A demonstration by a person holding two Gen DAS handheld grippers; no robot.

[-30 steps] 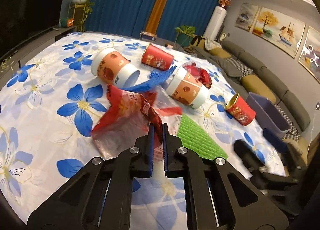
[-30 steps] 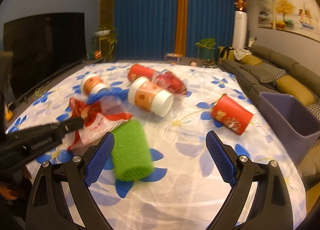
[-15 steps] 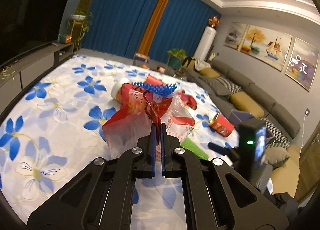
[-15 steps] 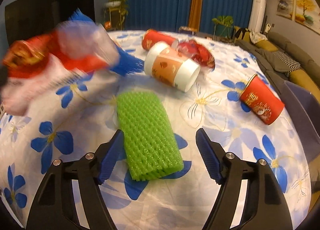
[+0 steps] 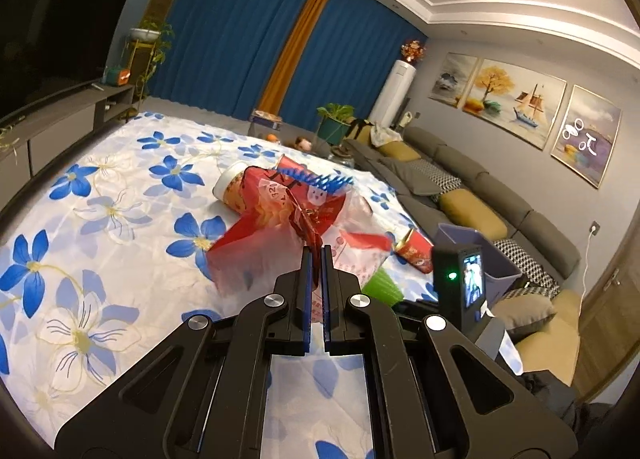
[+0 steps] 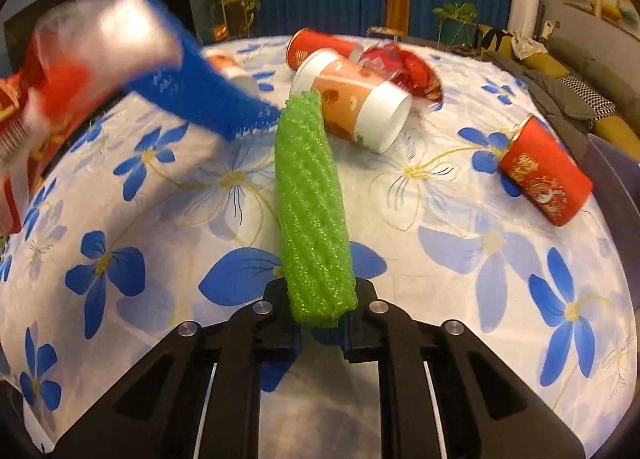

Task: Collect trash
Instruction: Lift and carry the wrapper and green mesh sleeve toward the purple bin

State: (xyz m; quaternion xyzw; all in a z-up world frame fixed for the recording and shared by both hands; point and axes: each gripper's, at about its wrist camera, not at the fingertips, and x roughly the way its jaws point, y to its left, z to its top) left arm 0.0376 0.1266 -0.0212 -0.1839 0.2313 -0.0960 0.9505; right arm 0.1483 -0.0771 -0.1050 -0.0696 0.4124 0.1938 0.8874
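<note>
My left gripper (image 5: 316,255) is shut on a crumpled red-and-clear plastic wrapper (image 5: 280,215) and holds it above the flowered tablecloth (image 5: 100,199). A blue foam net (image 5: 320,181) hangs with the wrapper. In the right wrist view the wrapper (image 6: 80,51) and the blue net (image 6: 208,99) show blurred at upper left. My right gripper (image 6: 320,299) is closing its jaws on a green foam net (image 6: 310,199). The net is squeezed narrow between them and lies lengthwise on the cloth.
An orange-and-white paper cup (image 6: 360,107) lies on its side past the green net, with a red wrapper (image 6: 408,67) and a red cup (image 6: 320,47) behind it. Another red cup (image 6: 544,175) lies at right. A purple bin (image 5: 476,255) stands off the table's right edge, before a sofa (image 5: 460,187).
The left gripper lifted the wrapper and blue net off the table. The right gripper came down over the green net and its jaws went from wide apart to pinching it.
</note>
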